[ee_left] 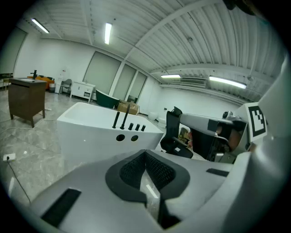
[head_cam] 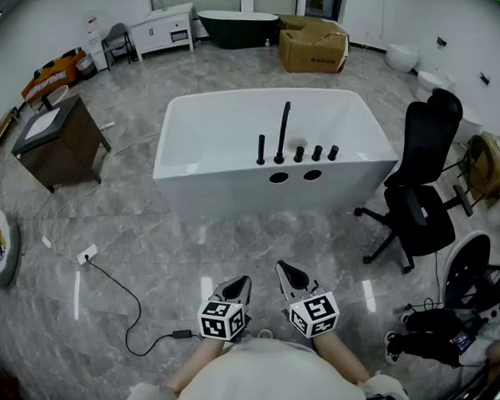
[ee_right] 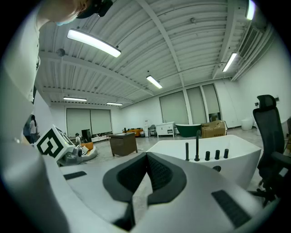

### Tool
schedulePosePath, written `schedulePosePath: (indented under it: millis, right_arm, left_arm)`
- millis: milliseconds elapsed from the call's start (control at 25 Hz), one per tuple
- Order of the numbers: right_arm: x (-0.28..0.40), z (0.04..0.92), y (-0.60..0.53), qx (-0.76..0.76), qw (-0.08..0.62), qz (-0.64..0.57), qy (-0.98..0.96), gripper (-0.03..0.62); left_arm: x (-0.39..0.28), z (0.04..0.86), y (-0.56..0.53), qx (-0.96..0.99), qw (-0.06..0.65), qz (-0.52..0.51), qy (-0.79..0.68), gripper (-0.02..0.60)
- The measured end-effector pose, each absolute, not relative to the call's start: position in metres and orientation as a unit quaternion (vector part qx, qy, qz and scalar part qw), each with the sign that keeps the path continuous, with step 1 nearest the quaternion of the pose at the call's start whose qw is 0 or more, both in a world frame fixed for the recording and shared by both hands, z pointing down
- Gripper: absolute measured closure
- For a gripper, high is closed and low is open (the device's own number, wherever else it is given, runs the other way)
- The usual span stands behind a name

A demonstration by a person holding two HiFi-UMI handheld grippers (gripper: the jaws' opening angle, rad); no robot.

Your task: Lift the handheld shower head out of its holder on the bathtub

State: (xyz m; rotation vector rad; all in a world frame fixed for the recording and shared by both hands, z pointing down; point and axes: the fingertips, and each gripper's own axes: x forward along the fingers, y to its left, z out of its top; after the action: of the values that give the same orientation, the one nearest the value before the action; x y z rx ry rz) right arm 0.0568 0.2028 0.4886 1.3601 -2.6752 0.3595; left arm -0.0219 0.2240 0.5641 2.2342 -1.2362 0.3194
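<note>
The slim black shower head [head_cam: 261, 150] stands upright on the bathtub [head_cam: 217, 189] rim, well apart from the left gripper [head_cam: 244, 280] and right gripper [head_cam: 283, 267] (fingers [ee_right: 129, 175] pressed together, empty); probably rigid, light, slick, best pinched mid-shaft.

I take the bathtub [head_cam: 235, 165] as my marker. On its near rim stands a row of fittings [head_cam: 296, 149], right of the rim's middle. Right of the bathtub, near its corner, stands an office chair [head_cam: 419, 191]. Left of it, apart, sits a cabinet [head_cam: 57, 139]. Behind the bathtub lie cardboard boxes [head_cam: 313, 46], a second tub [head_cam: 236, 27] and, further left, a vanity unit [head_cam: 163, 30]. Before the bathtub, to the left, a cable [head_cam: 123, 301] trails over the floor [head_cam: 339, 258]. My left gripper [head_cam: 237, 285] and right gripper [head_cam: 292, 275] sit side by side before the bathtub, well apart from it.
</note>
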Motion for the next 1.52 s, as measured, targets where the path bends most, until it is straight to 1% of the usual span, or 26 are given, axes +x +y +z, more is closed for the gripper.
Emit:
schedulePosePath:
  millis: [240, 400, 760, 1000, 1520]
  right_arm:
    - [0.07, 0.476, 0.221, 0.445, 0.052, 0.107, -0.888, 0.576]
    - [0.068, 0.472, 0.227, 0.439, 0.052, 0.092, -0.892, 0.576]
    - [0.07, 0.47, 0.243, 0.427, 0.052, 0.084, -0.899, 0.576]
    - [0.085, 0.476, 0.249, 0.429, 0.03, 0.113, -0.896, 0.576]
    - [0.092, 0.489, 0.24, 0.444, 0.027, 0.14, -0.885, 0.574]
  left_arm:
    - [0.0, 0.546, 0.236, 0.845, 0.256, 0.106, -0.456, 0.561]
    - [-0.006, 0.54, 0.24, 0.841, 0.246, 0.1, -0.471, 0.561]
    - [-0.008, 0.539, 0.253, 0.834, 0.249, 0.095, -0.484, 0.561]
    - [0.002, 0.544, 0.264, 0.83, 0.258, 0.088, -0.487, 0.561]
    - [0.002, 0.552, 0.254, 0.83, 0.266, 0.096, -0.48, 0.561]
